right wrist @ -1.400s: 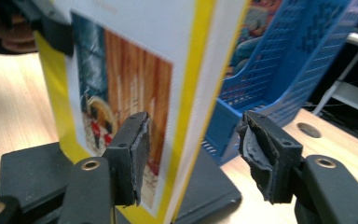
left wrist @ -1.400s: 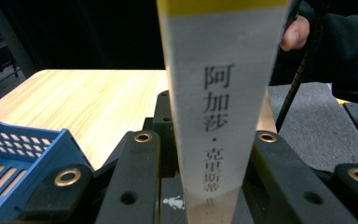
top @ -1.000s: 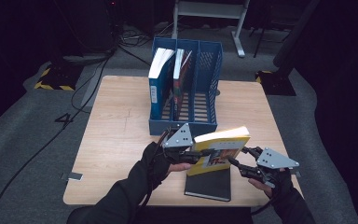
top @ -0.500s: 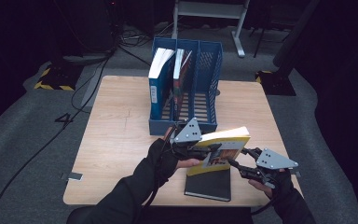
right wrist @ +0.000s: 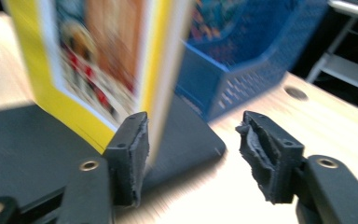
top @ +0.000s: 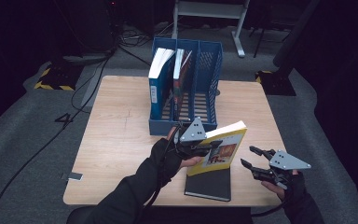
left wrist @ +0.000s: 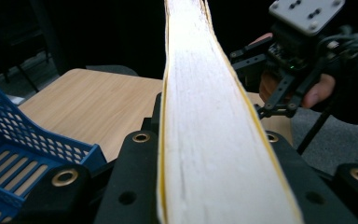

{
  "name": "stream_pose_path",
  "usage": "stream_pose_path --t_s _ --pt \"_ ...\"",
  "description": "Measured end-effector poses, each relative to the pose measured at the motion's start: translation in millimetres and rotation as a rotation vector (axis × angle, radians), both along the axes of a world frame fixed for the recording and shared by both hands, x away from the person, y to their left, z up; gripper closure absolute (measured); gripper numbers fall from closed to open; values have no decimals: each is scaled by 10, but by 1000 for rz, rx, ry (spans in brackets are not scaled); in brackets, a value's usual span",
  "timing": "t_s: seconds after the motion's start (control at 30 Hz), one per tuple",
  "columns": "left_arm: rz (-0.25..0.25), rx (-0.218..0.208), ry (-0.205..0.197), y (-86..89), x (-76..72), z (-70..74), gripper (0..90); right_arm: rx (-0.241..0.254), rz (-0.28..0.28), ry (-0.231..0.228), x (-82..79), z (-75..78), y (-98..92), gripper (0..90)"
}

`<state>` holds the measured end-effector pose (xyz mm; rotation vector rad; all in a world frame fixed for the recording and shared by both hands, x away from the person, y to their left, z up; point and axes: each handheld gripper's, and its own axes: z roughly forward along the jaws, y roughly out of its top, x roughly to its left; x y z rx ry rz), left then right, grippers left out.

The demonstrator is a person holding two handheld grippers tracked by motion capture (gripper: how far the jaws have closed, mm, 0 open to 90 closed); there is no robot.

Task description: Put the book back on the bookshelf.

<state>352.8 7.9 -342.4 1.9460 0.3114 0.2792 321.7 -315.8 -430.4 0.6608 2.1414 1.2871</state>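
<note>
A yellow book (top: pixel 223 148) stands tilted above a black book (top: pixel 209 185) that lies flat near the table's front edge. My left gripper (top: pixel 210 143) is shut on the yellow book's top edge; its jaws have just been closing. In the left gripper view the white page edge (left wrist: pixel 200 107) runs up between the two jaws. My right gripper (top: pixel 251 157) hovers open just right of the book; its jaws have just been opening, with nothing between them. In the right gripper view (right wrist: pixel 191 140) the yellow cover (right wrist: pixel 93 65) stands beside the left pad (right wrist: pixel 137 149).
A blue file rack (top: pixel 186 126) stands at the table's middle back, with two books upright in its left slots and its right slot empty. The rack (right wrist: pixel 247 65) is close behind the yellow book. Bare wood (top: pixel 116 140) lies to the left.
The right gripper has let go of the yellow book, opened wider and drawn back to the right. The left gripper has shifted right and closed on the book's top edge.
</note>
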Motion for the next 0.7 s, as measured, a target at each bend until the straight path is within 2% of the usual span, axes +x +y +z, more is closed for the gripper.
stream_pose_path --t_s 0.17,0.23,0.3,0.4,0.43,0.5,0.63,0.7 --pt "0 -3 -1 -1 -3 -3 731 -66 -69 74 100 -211 -165 385" --pt "5 -1 -6 -2 -5 -4 730 -67 -73 132 149 -280 -215 370" --pt "8 -1 -3 -3 -5 -3 729 -72 -89 138 167 -316 -235 370" --pt "16 3 -6 -8 -11 -1 728 -94 -121 178 237 -434 -298 363" --pt "15 3 -7 -11 -14 -1 729 -91 -136 194 265 -475 -324 362" --pt "14 0 -8 -10 -13 -4 729 -53 -150 240 315 -532 -361 352" --pt "23 -8 1 -11 4 -8 730 -63 -183 286 398 -636 -378 326" --pt "25 -7 0 -12 7 -7 731 -68 -186 292 408 -653 -376 325"
